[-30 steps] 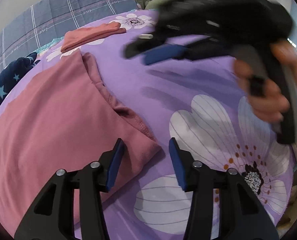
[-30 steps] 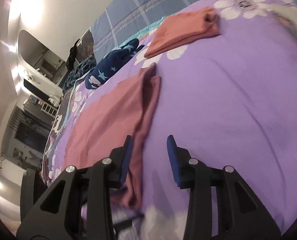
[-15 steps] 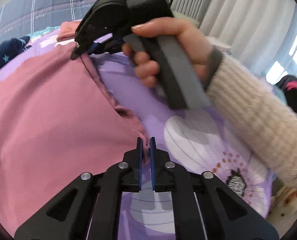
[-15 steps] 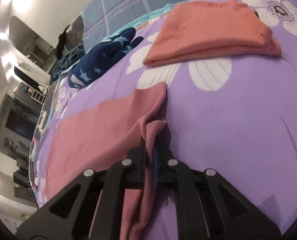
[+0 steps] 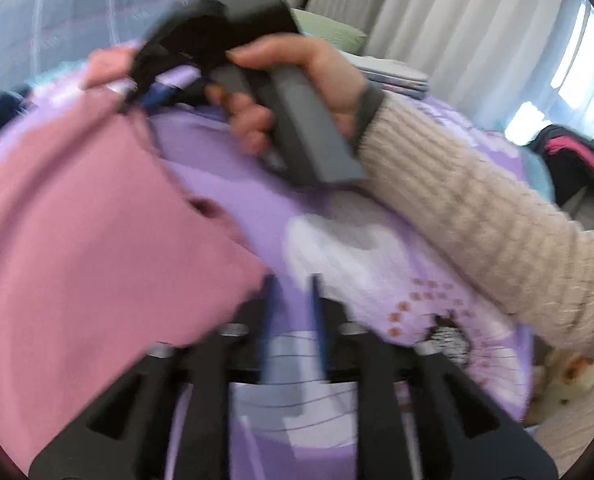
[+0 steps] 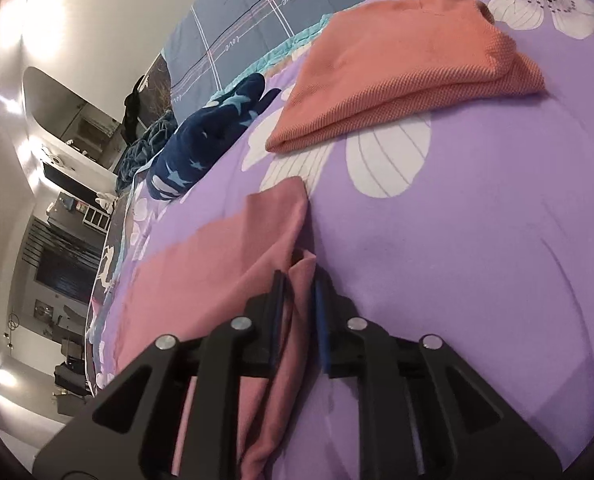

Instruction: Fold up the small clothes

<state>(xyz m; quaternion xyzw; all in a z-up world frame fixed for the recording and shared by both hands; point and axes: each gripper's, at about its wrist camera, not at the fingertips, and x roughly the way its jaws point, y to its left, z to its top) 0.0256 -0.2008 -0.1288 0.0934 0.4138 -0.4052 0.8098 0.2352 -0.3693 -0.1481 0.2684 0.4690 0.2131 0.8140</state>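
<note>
A dusty pink garment (image 5: pixel 81 232) lies spread on the purple flowered bedspread (image 5: pixel 225 176). My left gripper (image 5: pixel 291 284) sits just right of its near corner with the jaws slightly apart and nothing between them; the view is blurred. My right gripper (image 6: pixel 297 280) has a fold of the pink garment's (image 6: pixel 217 264) edge between its blue pads (image 6: pixel 320 312), with a narrow gap at the right pad. It also shows in the left wrist view (image 5: pixel 145 88) at the garment's far corner, held by a hand.
A folded orange garment (image 6: pixel 401 68) lies further back on the bedspread (image 6: pixel 477 240). A navy star-print garment (image 6: pixel 205 136) lies at the bed's left edge beside a blue plaid quilt (image 6: pixel 257 28). Curtains (image 5: pixel 437 20) hang behind the bed.
Both grippers shut on the pink garment half a second ago. Now the left jaws have parted and the corner sits outside them. The right jaws have eased apart with cloth still between.
</note>
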